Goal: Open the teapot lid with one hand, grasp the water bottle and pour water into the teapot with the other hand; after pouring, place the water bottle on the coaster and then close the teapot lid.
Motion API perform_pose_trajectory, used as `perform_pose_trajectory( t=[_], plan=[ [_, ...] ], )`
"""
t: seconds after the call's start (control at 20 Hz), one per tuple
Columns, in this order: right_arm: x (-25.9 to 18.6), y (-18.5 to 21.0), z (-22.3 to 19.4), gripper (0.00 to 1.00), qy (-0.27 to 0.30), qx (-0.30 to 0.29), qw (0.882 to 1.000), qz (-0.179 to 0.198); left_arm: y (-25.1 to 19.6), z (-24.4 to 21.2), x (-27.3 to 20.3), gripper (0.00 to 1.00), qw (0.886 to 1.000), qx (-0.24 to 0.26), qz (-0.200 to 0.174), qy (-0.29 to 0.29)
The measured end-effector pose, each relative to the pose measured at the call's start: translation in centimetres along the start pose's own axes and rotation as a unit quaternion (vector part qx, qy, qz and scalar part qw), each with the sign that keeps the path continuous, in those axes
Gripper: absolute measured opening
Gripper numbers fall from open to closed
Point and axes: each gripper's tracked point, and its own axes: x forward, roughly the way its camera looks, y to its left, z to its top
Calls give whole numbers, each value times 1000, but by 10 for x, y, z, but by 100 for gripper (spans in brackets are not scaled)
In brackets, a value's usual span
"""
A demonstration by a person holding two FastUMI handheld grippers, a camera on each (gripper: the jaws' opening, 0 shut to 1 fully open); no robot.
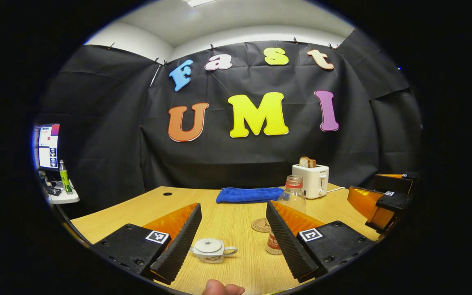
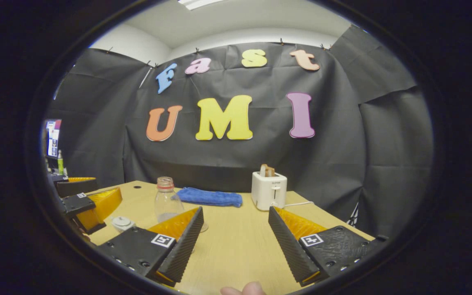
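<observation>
Left tongs (image 1: 232, 235) spread wide in the left gripper view, teapot (image 1: 210, 250) low between them on the tabletop (image 1: 236, 213), lid (image 1: 208, 245) on; best lowered straight, pinching the knob. Right tongs (image 2: 234, 237) likewise wide in the right gripper view, water bottle (image 2: 167, 199) left of them, needing a leftward swing.

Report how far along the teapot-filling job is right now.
Nothing looks done yet. The teapot has its lid on, and the water bottle stands uncapped on the table beside the coaster, not on it. Left gripper and right gripper are both open, holding nothing. Lid lifting, pouring, coaster placement and closing all remain.
</observation>
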Motion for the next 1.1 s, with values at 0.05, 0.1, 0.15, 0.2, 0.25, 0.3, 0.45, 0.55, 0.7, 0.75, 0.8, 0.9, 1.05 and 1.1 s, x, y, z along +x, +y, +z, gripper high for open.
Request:
perform_pose_trajectory(
  t=[0.05, 0.1, 0.15, 0.2, 0.25, 0.3, 0.45, 0.55, 0.7, 0.75, 0.8, 0.9, 1.05, 1.1],
  plan=[
    [1, -2, -2, 95, 2, 1, 1000, 0, 0, -5, -3, 99, 1000, -3, -6, 5],
    [2, -3, -5, 95, 5, 2, 1000, 1, 3, -10, -5, 99, 1000, -3, -9, 12],
    [5, -3, -9, 95, 8, 2, 1000, 0, 5, -17, -7, 99, 1000, -3, -10, 18],
    [6, -4, -11, 95, 11, 1, 1000, 1, 7, -23, -6, 99, 1000, -3, -10, 24],
    [5, -5, -14, 95, 13, 0, 1000, 2, 12, -31, -8, 99, 999, -4, -8, 32],
    [4, -6, -16, 95, 13, -2, 1000, 1, 15, -39, -8, 99, 999, -6, -7, 42],
    [4, -13, -17, 95, 10, -1, 1000, -5, 20, -51, -7, 99, 998, -5, -8, 61],
    [4, -15, -21, 95, 13, 1, 1000, -4, 23, -55, -3, 99, 998, -7, -7, 67],
    [5, -23, -30, 95, 22, -3, 1000, -13, 31, -64, 7, 99, 997, -6, -4, 79],
    [5, -27, -33, 95, 25, -3, 1000, -16, 33, -68, 10, 98, 996, -5, -4, 85],
    [5, -29, -35, 95, 28, -2, 999, -19, 36, -72, 13, 96, 996, -4, -3, 91],
    [7, -34, -37, 95, 32, 1, 999, -24, 40, -78, 17, 89, 994, 0, 0, 108],
    [11, -39, -38, 95, 33, 2, 999, -29, 45, -83, 18, 79, 992, 8, -7, 125],
    [13, -40, -39, 95, 34, 1, 999, -30, 47, -86, 20, 76, 991, 13, -9, 131]
  ],
)
